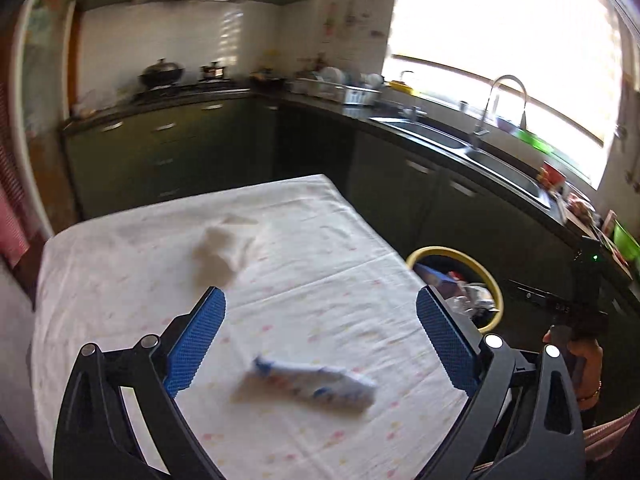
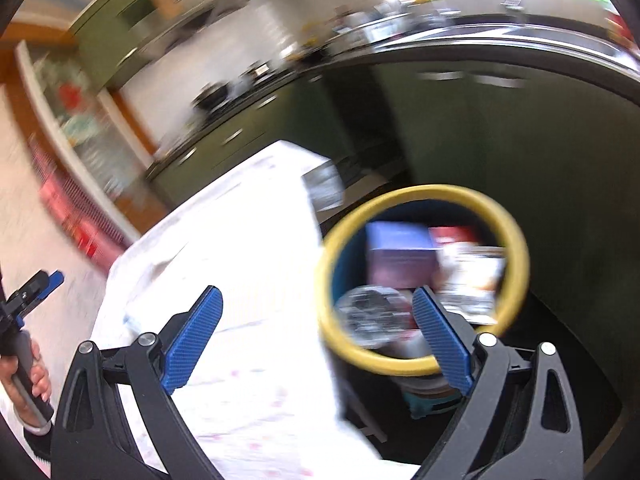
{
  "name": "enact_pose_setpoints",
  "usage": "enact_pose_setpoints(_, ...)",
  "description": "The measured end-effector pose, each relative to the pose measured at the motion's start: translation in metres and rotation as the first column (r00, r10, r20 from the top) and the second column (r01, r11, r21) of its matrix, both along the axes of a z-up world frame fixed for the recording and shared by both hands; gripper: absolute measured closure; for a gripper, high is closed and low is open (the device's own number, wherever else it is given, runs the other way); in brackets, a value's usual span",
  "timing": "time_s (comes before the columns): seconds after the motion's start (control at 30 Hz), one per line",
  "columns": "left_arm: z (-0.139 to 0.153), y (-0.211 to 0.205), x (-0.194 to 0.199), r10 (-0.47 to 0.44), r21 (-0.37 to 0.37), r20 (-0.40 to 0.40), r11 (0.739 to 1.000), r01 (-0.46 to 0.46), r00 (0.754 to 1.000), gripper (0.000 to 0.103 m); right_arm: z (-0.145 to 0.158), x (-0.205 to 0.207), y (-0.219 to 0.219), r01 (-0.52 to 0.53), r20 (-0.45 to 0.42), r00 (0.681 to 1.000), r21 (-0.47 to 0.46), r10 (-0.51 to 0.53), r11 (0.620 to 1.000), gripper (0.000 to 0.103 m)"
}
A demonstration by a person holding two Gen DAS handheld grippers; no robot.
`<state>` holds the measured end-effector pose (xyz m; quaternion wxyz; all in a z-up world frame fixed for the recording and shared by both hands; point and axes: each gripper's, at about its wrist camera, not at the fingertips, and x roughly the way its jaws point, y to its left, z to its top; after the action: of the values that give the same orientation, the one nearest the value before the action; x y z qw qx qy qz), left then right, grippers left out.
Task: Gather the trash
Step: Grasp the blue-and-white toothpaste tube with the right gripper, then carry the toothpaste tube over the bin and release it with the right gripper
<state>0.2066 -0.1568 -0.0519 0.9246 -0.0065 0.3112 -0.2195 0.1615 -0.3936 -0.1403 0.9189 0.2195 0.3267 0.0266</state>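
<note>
A white and blue wrapper (image 1: 310, 386) lies on the white-clothed table (image 1: 300, 240), between and just below my left gripper's open fingers. My left gripper (image 1: 320, 304) is open and empty above it. A crumpled beige paper (image 1: 218, 252) lies farther back on the cloth. A yellow-rimmed bin (image 1: 494, 280) stands beside the table's right edge, with trash inside. In the right wrist view my right gripper (image 2: 316, 304) is open and empty, over the table edge next to the bin (image 2: 516, 248), which holds a blue box (image 2: 400, 254) and wrappers. The view is blurred.
Dark green kitchen cabinets and a counter with a sink (image 1: 460, 140) run behind and right of the table. A stove with pots (image 1: 164, 74) stands at the back left. The other hand-held gripper shows at the right edge (image 1: 584, 320) and at the left edge (image 2: 28, 304).
</note>
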Motion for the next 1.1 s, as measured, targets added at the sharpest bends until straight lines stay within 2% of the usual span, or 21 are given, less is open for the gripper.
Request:
enact_pose_setpoints(0.13, -0.018, 0.041, -0.01, 0.072, -0.009, -0.027, 0.997, -0.072, 0.997, 0.008, 0.001, 0.03, 0.059, -0.204, -0.029, 0.979, -0.021, 0.204, 0.979, 0.012)
enact_pose_setpoints(0.27, -0.032, 0.07, -0.02, 0.127, 0.01, -0.024, 0.992, -0.126, 0.992, 0.008, -0.001, 0.05, 0.121, -0.395, -0.069, 0.918, -0.052, 0.392, 0.917, 0.012)
enact_pose_setpoints(0.3, -0.036, 0.074, -0.021, 0.133, 0.011, -0.024, 0.991, -0.133, 0.991, 0.008, -0.001, 0.055, 0.139, -0.448, -0.078, 0.893, -0.068, 0.443, 0.891, 0.012)
enact_pose_setpoints(0.5, -0.053, 0.096, -0.029, 0.163, -0.008, -0.056, 0.987, -0.163, 0.985, 0.007, -0.001, 0.077, 0.206, -0.59, -0.13, 0.807, -0.169, 0.575, 0.79, 0.012)
enact_pose_setpoints(0.6, -0.058, 0.099, -0.032, 0.166, -0.013, -0.066, 0.986, -0.167, 0.984, 0.007, -0.007, 0.086, 0.235, -0.673, -0.176, 0.74, -0.193, 0.649, 0.714, 0.012)
enact_pose_setpoints(0.7, -0.063, 0.104, -0.034, 0.169, -0.012, -0.074, 0.985, -0.17, 0.983, 0.007, -0.018, 0.089, 0.258, -0.708, -0.24, 0.706, -0.245, 0.666, 0.662, 0.013)
enact_pose_setpoints(0.87, -0.066, 0.112, -0.036, 0.178, -0.023, -0.084, 0.983, -0.18, 0.981, 0.007, -0.029, 0.086, 0.267, -0.719, -0.297, 0.695, -0.281, 0.654, 0.636, 0.029)
enact_pose_setpoints(1.03, -0.067, 0.114, -0.035, 0.182, -0.026, -0.087, 0.982, -0.185, 0.979, 0.007, -0.036, 0.083, 0.263, -0.716, -0.326, 0.698, -0.282, 0.638, 0.639, 0.038)
enact_pose_setpoints(1.1, -0.067, 0.114, -0.036, 0.181, -0.025, -0.087, 0.983, -0.184, 0.98, 0.007, -0.036, 0.081, 0.26, -0.704, -0.321, 0.71, -0.29, 0.627, 0.648, 0.046)
